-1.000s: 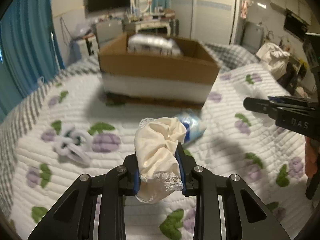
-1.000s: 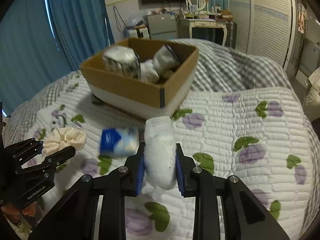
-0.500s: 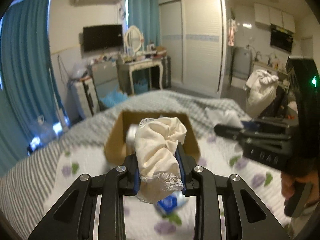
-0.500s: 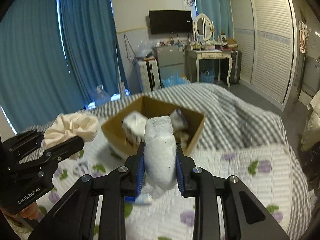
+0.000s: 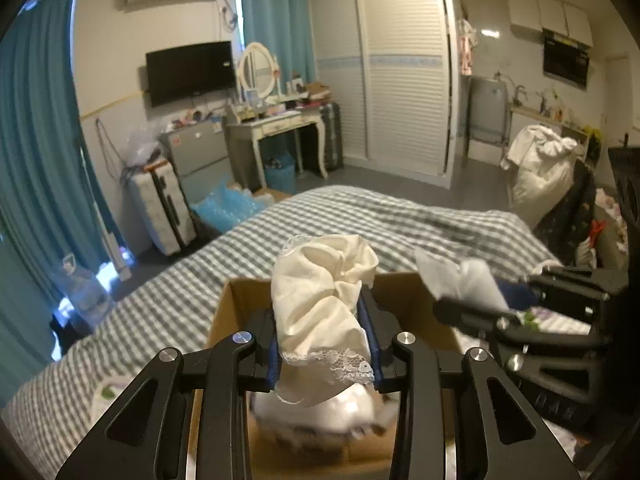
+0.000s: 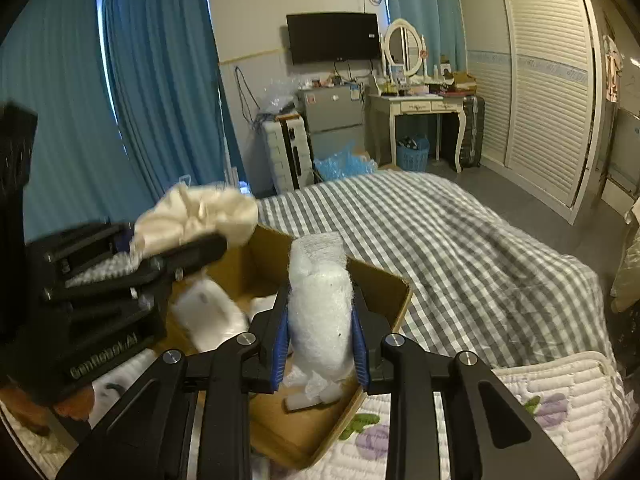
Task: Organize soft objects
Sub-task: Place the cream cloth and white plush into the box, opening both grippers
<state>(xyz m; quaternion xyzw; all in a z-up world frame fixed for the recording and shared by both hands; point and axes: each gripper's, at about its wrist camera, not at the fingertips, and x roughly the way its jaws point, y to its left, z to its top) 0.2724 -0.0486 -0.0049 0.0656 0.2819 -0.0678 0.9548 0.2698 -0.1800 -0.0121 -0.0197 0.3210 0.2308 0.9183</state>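
Observation:
My left gripper [image 5: 324,336] is shut on a cream lace-trimmed cloth [image 5: 324,300] and holds it above the open cardboard box [image 5: 224,312]. My right gripper [image 6: 320,332] is shut on a white bubble-wrap roll [image 6: 320,304], also above the box [image 6: 384,292]. In the right wrist view the left gripper [image 6: 176,248] with the cloth [image 6: 196,216] sits at the left over the box. In the left wrist view the right gripper [image 5: 516,300] with the wrap [image 5: 460,280] is at the right. White soft packets [image 6: 208,316] lie inside the box.
The box stands on a bed with a grey checked blanket [image 6: 460,248] and a white quilt with purple flowers [image 6: 552,400]. Beyond the bed are a suitcase [image 6: 288,148], a dressing table [image 6: 416,108], a wardrobe [image 6: 532,80] and blue curtains [image 6: 152,80].
Both grippers rose from the quilt and moved forward until they hang over the box, each still holding its item. The blue packet on the quilt has dropped out of view.

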